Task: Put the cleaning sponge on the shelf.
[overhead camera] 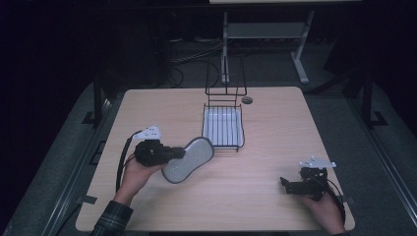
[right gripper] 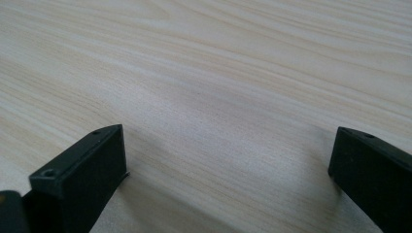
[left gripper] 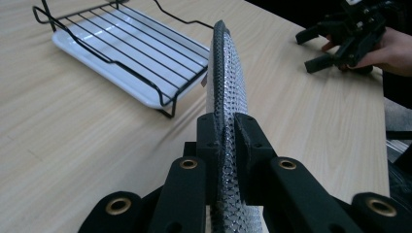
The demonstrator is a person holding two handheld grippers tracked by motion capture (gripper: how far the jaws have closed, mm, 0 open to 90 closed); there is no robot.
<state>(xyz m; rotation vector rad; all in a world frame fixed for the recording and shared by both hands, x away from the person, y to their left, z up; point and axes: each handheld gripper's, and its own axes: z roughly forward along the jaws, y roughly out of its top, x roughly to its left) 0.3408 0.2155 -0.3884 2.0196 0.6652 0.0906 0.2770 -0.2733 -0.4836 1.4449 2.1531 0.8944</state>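
Black jaws of the left gripper [left gripper: 226, 141] clamp a grey mesh insole [left gripper: 227, 82] edge-on at frame centre, just lower left of the wire rack [overhead camera: 223, 118]. At lower right, the right gripper [overhead camera: 290, 185] sits spread apart over bare table [right gripper: 204, 73].

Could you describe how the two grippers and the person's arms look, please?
Both the left gripper and the right gripper are black, blocky devices with two flat jaws, and brass-coloured rings sit at the joints of the left one. Each carries a grey three-cornered plate on top and trails a black cable. The left forearm wears a dark plaid sleeve.
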